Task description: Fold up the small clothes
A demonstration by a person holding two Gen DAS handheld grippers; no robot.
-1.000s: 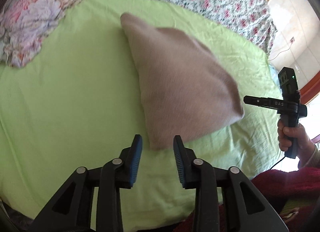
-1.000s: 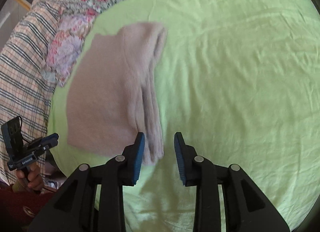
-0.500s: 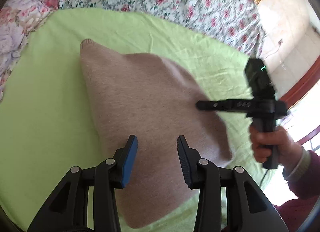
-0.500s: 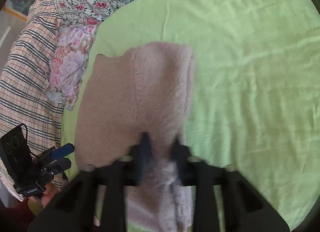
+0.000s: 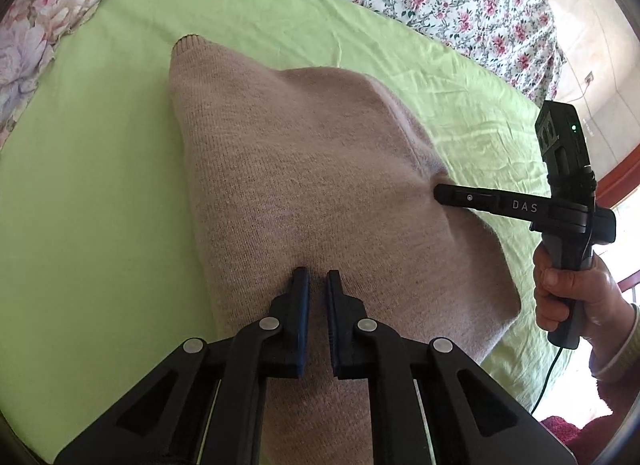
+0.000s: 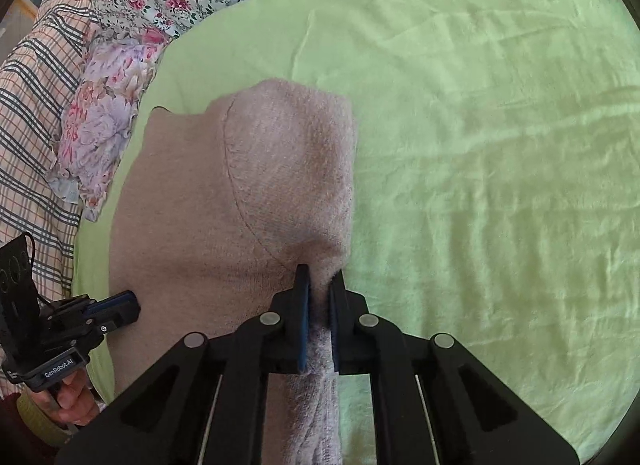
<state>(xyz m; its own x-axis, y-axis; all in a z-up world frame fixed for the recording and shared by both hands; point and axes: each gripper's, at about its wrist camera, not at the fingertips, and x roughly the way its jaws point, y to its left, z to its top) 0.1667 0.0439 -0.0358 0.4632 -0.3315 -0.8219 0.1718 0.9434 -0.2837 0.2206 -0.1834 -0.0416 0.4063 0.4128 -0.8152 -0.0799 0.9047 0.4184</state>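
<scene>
Green sheet covers the bed, and the beige knit garment lies on it, long axis from 6 to 11 o'clock in the left wrist view. Left claw pinches its near edge. Right claw, at 3 o'clock from the left one, is closing on the fuzzy folded edge between its jaws.

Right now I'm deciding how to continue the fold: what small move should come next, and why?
Probably lift both grippers together and carry the near edge toward the far end: the left gripper pinches the beige knit garment, the right gripper is closing on its fuzzy edge, which lies flat on the green sheet.
</scene>
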